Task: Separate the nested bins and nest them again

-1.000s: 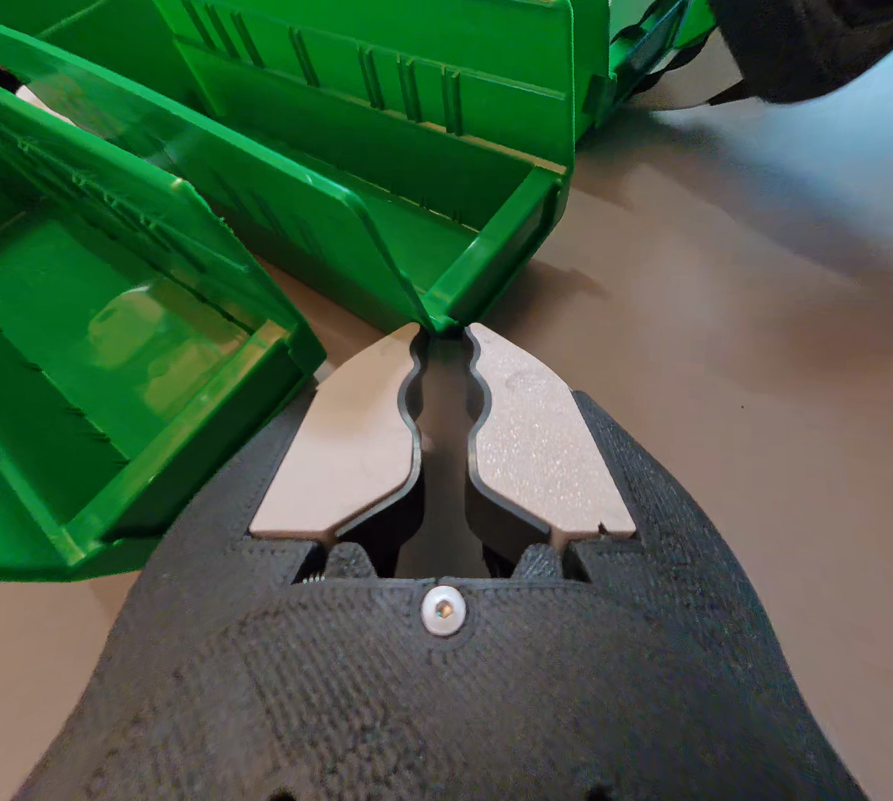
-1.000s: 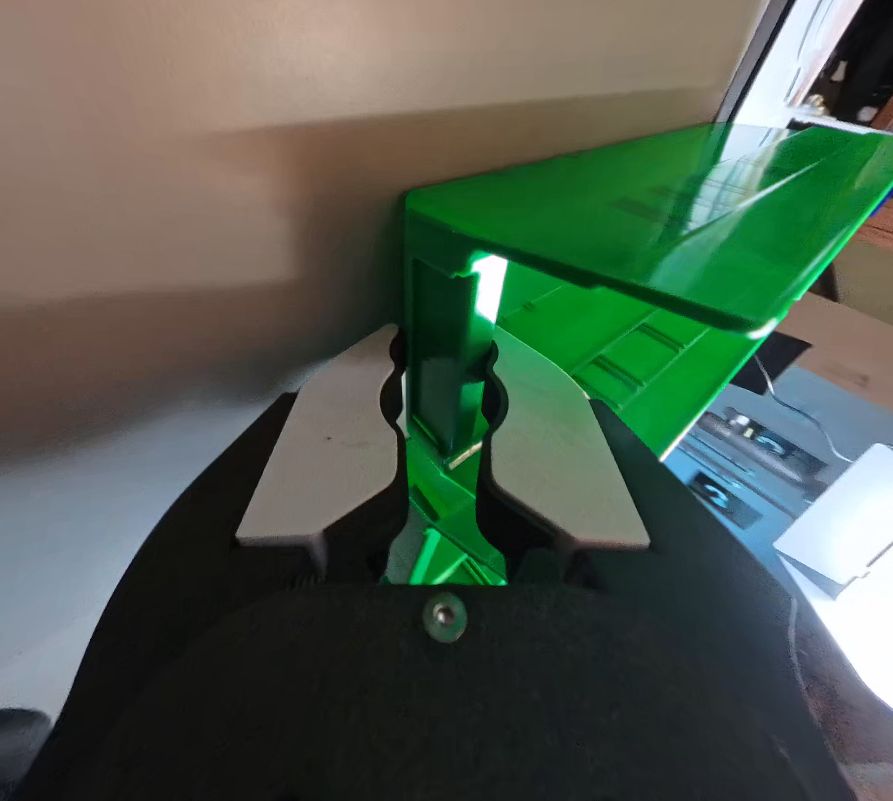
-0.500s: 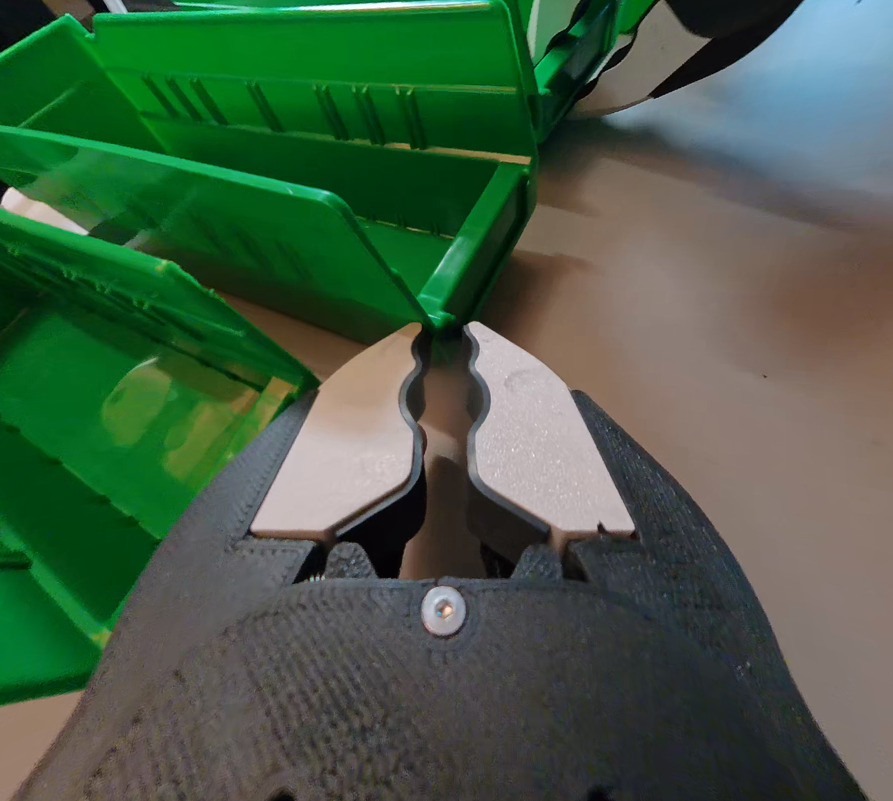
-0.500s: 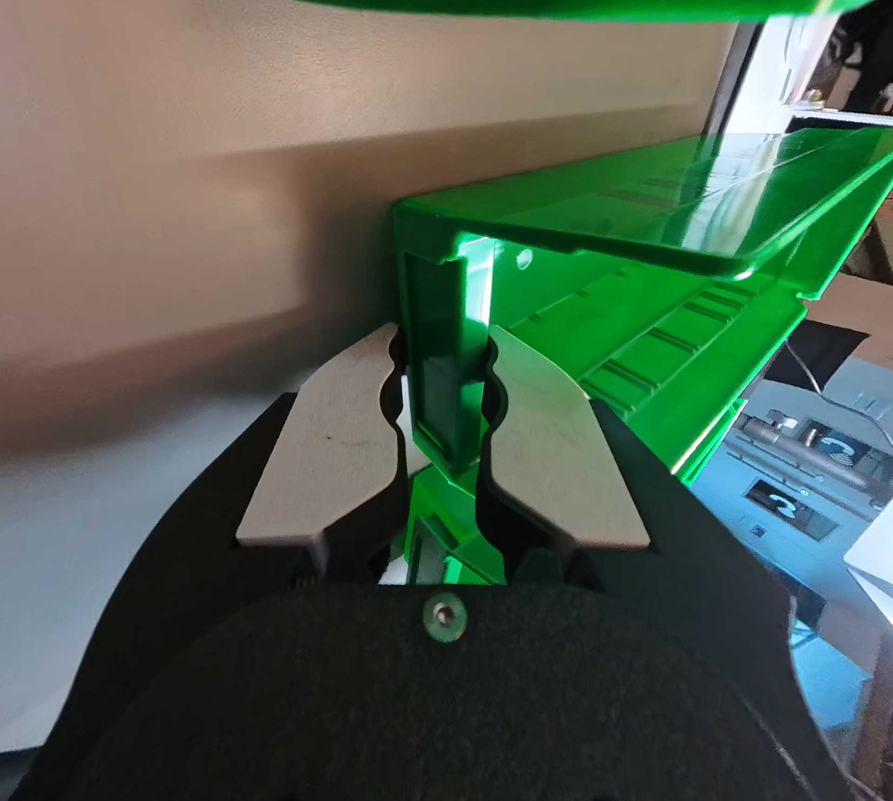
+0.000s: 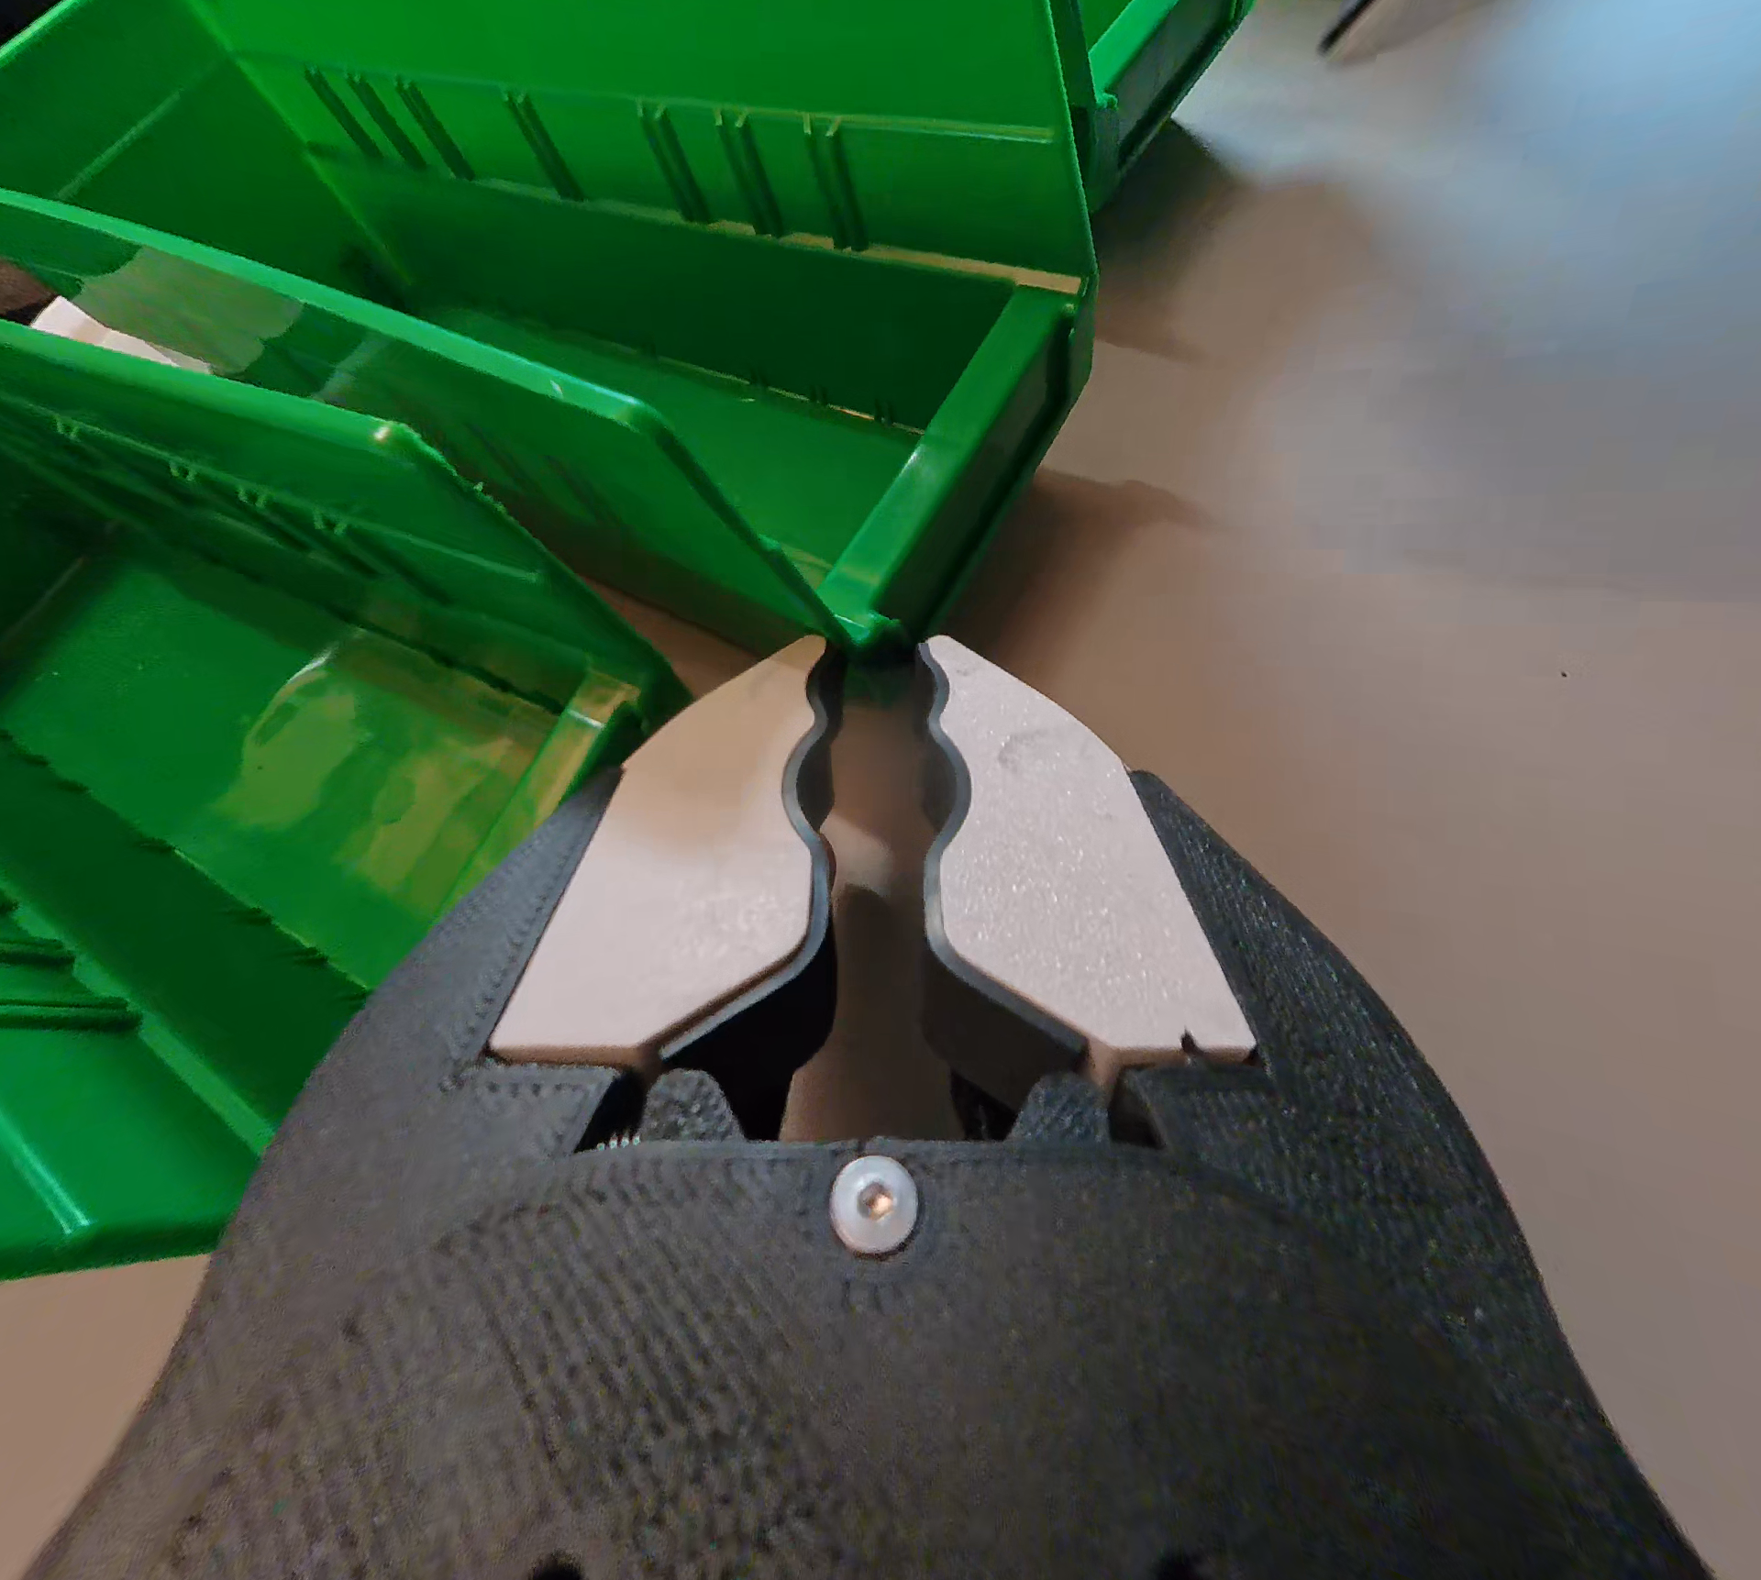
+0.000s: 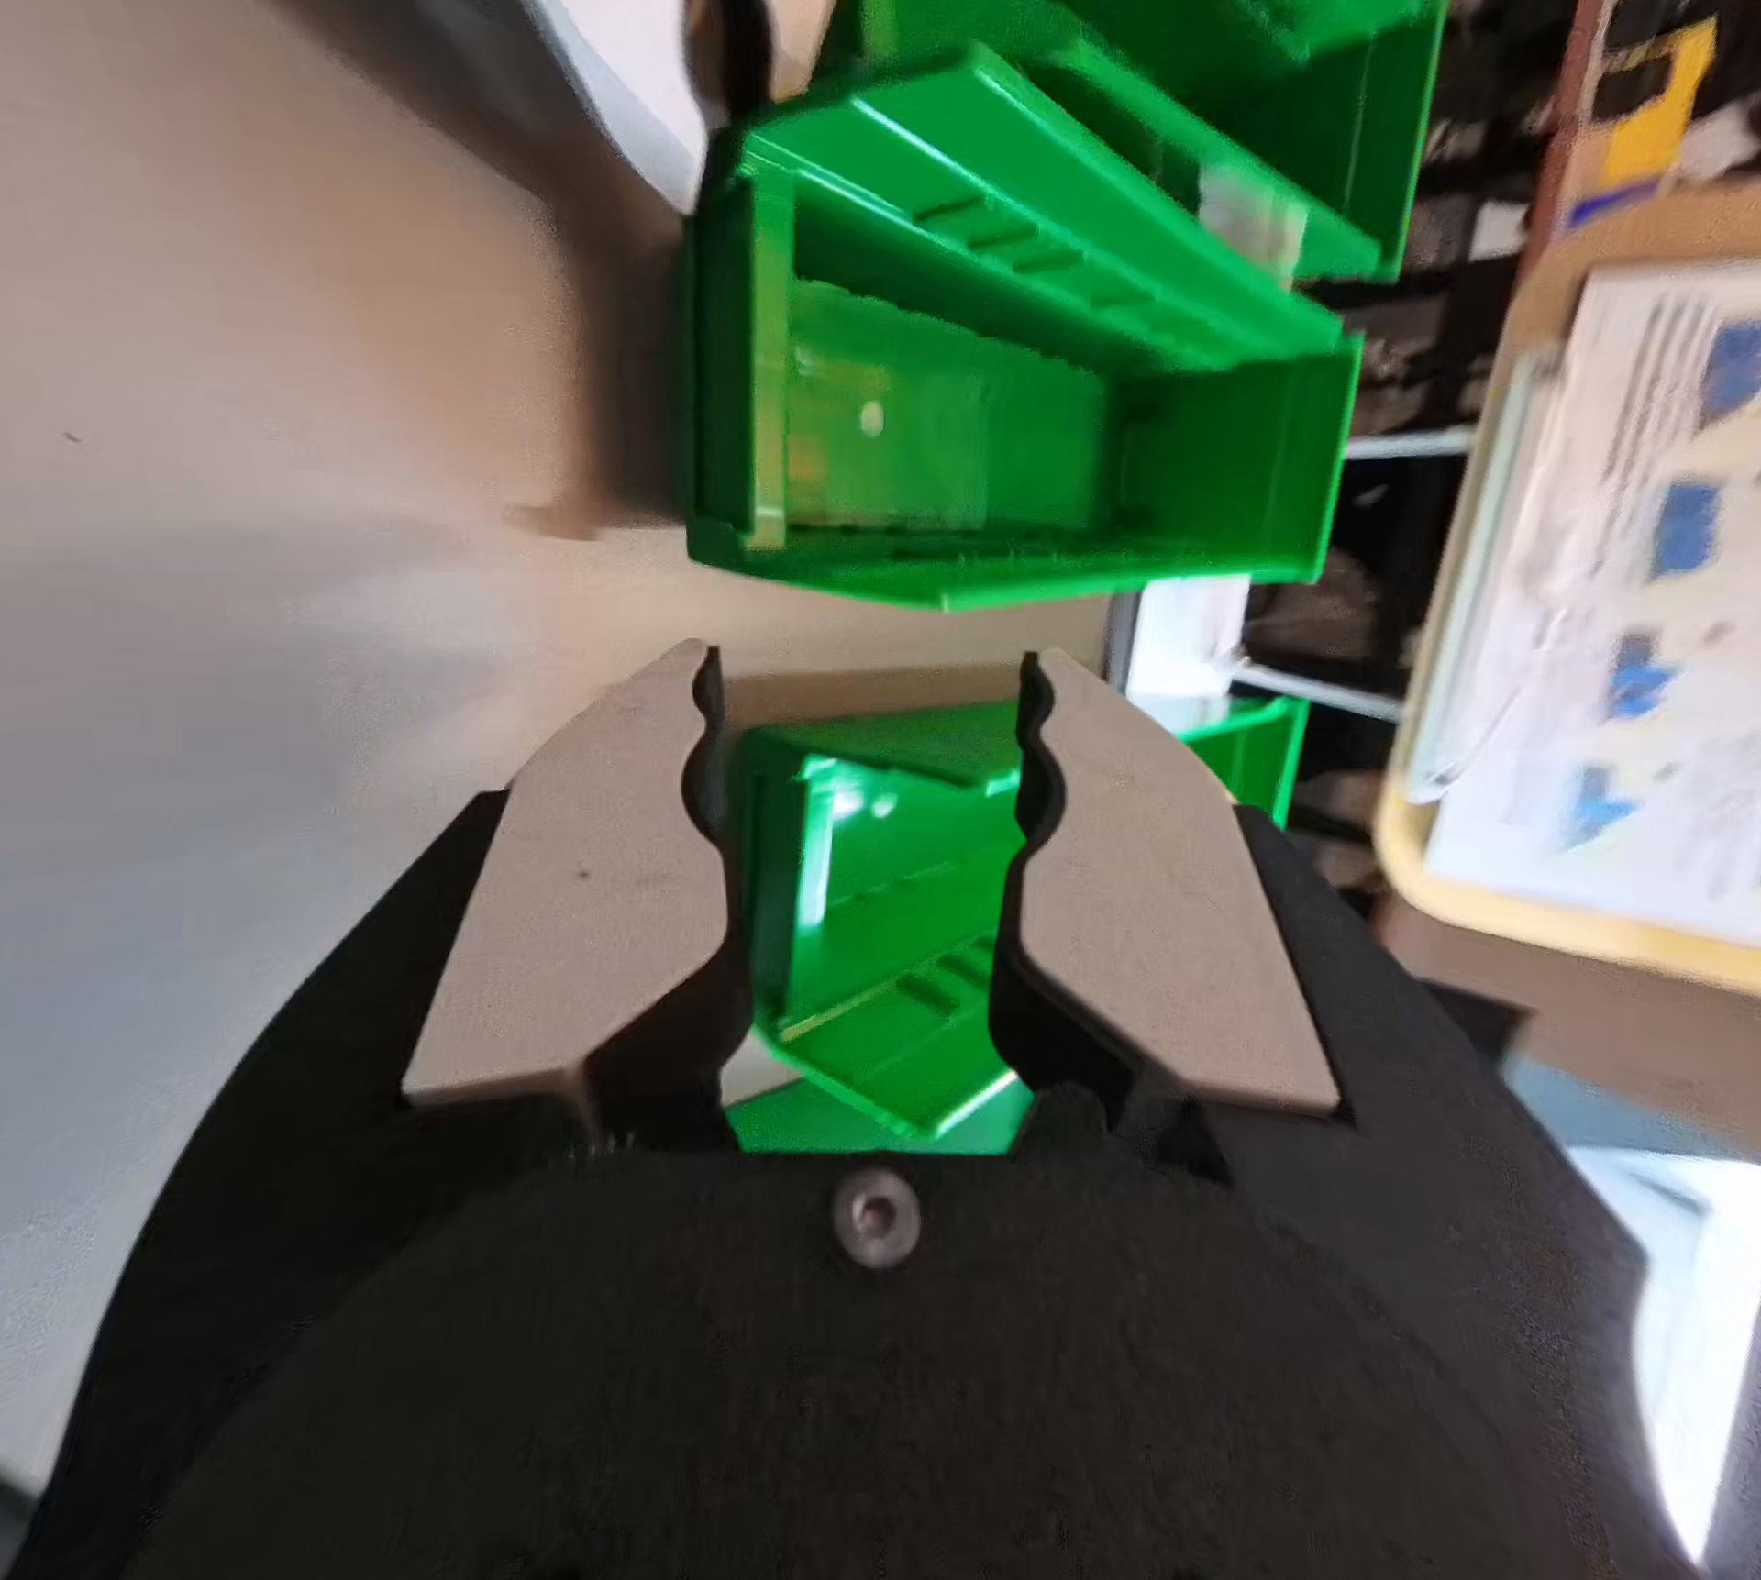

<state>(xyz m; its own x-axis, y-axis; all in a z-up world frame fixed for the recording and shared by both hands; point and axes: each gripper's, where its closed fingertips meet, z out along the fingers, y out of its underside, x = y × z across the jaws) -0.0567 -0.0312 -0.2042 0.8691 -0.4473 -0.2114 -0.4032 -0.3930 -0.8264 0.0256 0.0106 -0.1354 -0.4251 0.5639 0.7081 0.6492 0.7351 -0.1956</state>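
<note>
Left gripper [image 5: 872, 658] fingers clenched on middle green bin [image 5: 953, 477] corner, neighbour bins crowding, right gripper [image 6: 865, 662] fingers released

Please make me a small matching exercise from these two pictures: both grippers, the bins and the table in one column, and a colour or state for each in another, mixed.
Column one:
1. left gripper
2. right gripper
3. bins
4. table

Column two:
A. green
B. fingers wide apart
C. beige
D. fingers pinching a bin corner

Pairs: 1-D, 2-B, 3-A, 4-C
</note>
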